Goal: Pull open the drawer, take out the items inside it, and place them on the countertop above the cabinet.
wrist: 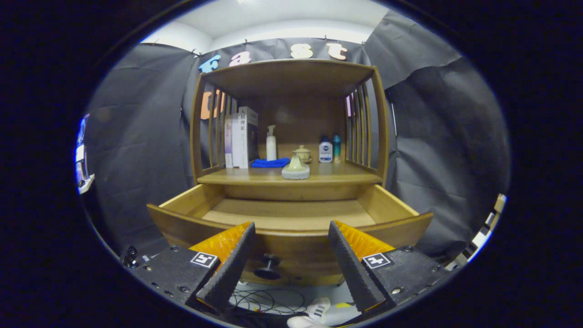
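Note:
The wooden drawer [291,239] stands pulled out from the cabinet, and the part of its floor that I can see is bare. Its round dark knob [268,266] sits on the front panel, between my fingertips and a little beyond them. My gripper [291,259] is open, with nothing between the fingers, hovering in front of the drawer front. On the countertop [337,175] above the drawer rests a pale lidded ceramic piece [295,169] near the front edge.
Farther back on the countertop stand books [241,136], a white pump bottle [271,143], a blue cloth [270,162], a small lidded jar [302,154] and two small bottles [330,149]. Slatted sides and a top shelf enclose it. Cables [268,300] and a shoe [319,310] lie on the floor below.

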The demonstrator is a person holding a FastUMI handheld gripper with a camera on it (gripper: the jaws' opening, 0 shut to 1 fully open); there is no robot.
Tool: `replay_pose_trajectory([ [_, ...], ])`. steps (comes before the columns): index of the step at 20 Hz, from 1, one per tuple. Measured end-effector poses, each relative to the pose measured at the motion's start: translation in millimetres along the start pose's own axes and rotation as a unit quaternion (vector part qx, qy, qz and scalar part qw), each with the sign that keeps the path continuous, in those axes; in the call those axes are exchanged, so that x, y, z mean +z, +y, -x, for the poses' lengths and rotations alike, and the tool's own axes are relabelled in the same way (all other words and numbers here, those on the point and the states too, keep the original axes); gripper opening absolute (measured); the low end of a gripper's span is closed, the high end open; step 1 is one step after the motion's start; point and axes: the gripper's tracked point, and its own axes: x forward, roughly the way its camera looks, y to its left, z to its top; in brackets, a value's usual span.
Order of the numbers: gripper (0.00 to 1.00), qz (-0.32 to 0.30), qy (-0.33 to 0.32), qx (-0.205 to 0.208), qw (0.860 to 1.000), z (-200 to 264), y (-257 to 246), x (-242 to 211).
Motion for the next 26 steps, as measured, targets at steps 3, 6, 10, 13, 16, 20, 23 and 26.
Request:
replay_pose_trajectory([
  [3, 1.00, -0.007, 0.021, 0.007, 1.000, -0.3, 7.8, -27.7],
  [6, 1.00, -0.002, 0.037, 0.009, 0.999, -8.2, 15.9, -47.1],
  [10, 1.00, 0.000, 0.026, -0.004, 1.000, -23.8, 20.5, -52.4],
  [13, 1.00, 0.001, 0.029, -0.009, 1.000, -32.9, 26.7, -60.0],
  [16, 1.00, 0.016, 0.007, -0.030, 0.999, -36.2, 25.0, -58.8],
  [20, 1.00, 0.013, 0.007, -0.040, 0.999, -41.2, 24.9, -57.4],
  [23, 1.00, 0.010, 0.008, -0.032, 0.999, -48.7, 21.9, -54.3],
  [26, 1.00, 0.016, 0.008, -0.029, 0.999, -56.8, 19.3, -52.5],
])
